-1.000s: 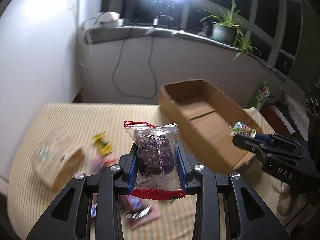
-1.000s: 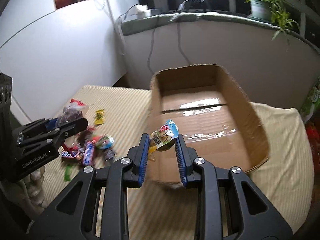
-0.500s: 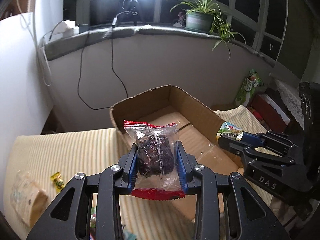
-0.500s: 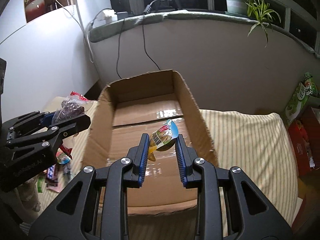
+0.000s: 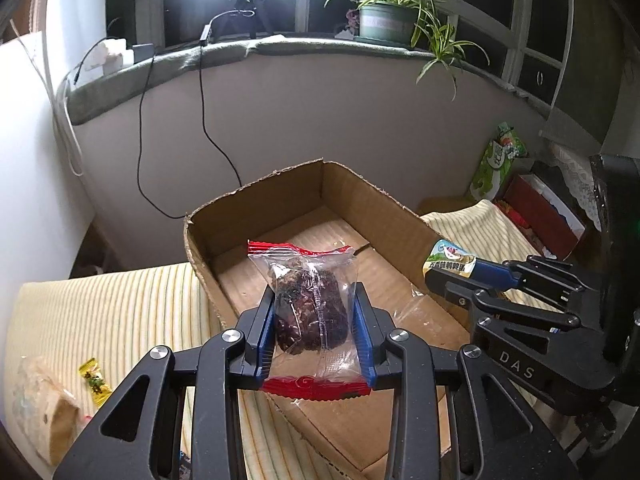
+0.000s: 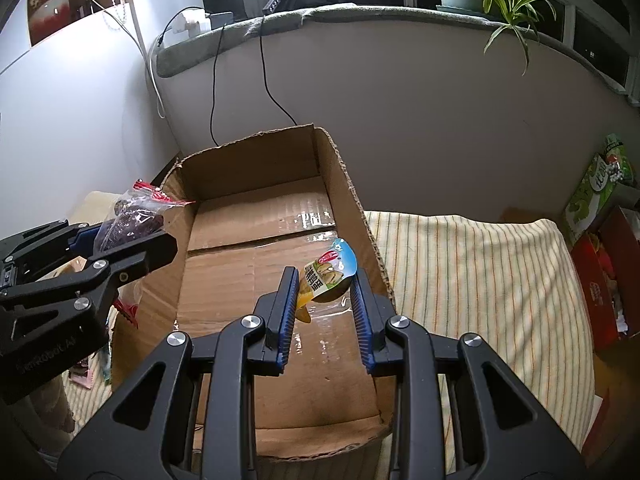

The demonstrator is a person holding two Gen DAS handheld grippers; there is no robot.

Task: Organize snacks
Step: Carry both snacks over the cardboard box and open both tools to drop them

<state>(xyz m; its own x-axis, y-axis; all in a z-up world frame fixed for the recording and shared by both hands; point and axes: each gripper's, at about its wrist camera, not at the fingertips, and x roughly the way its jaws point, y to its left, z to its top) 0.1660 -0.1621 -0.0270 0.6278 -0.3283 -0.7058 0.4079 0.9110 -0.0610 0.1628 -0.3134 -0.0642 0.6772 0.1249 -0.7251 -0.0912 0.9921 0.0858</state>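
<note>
My left gripper [image 5: 314, 300] is shut on a clear red-edged packet of dark dried fruit [image 5: 308, 312], held above the near left part of the open cardboard box [image 5: 256, 208]. My right gripper [image 6: 326, 288] is shut on a small packet with a blue and green label [image 6: 330, 272], held over the box [image 6: 248, 168] near its right wall. Each gripper shows in the other's view: the right one [image 5: 436, 276] with its packet [image 5: 450, 260], the left one [image 6: 160, 236] with the fruit packet [image 6: 132, 220]. The box floor holds nothing.
The box sits on a yellow striped cloth [image 5: 120, 312]. Loose snacks lie at the left: a yellow candy [image 5: 94, 380] and a tan packet [image 5: 40, 400]. Green and red boxes [image 6: 600, 200] stand at the right. A wall, cable and window ledge are behind.
Both grippers have moved from the snack pile side to above the box, each still holding its packet. The right jaws look a little wider around the small packet.
</note>
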